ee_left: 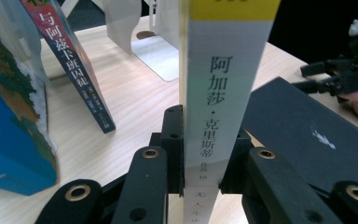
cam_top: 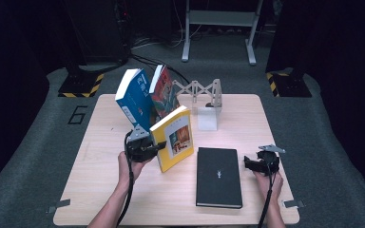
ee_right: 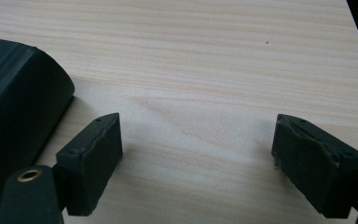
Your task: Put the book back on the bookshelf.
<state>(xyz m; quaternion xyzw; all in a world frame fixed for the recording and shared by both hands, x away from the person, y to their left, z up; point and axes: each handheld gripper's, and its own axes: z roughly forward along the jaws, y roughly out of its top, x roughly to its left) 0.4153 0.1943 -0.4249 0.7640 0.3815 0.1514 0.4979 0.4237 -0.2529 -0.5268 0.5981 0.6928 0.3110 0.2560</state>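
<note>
My left gripper (cam_top: 145, 145) (ee_left: 204, 154) is shut on the spine of a yellow book (cam_top: 173, 137) (ee_left: 223, 93), which it holds upright and tilted on the table. Behind it a blue book (cam_top: 134, 97) (ee_left: 9, 121) and a red book (cam_top: 164, 92) (ee_left: 70, 60) lean over to the left. A black book (cam_top: 218, 176) (ee_left: 307, 135) (ee_right: 14, 116) lies flat at the front. My right gripper (cam_top: 257, 164) (ee_right: 196, 163) stands open just right of the black book, low over bare wood, with nothing between its jaws.
A white bookend (cam_top: 207, 118) (ee_left: 156, 53) stands behind the yellow book, and a grey folding rack (cam_top: 199, 90) is at the table's far edge (cam_top: 237, 96). In the left gripper view the right gripper (ee_left: 345, 77) shows at the far right.
</note>
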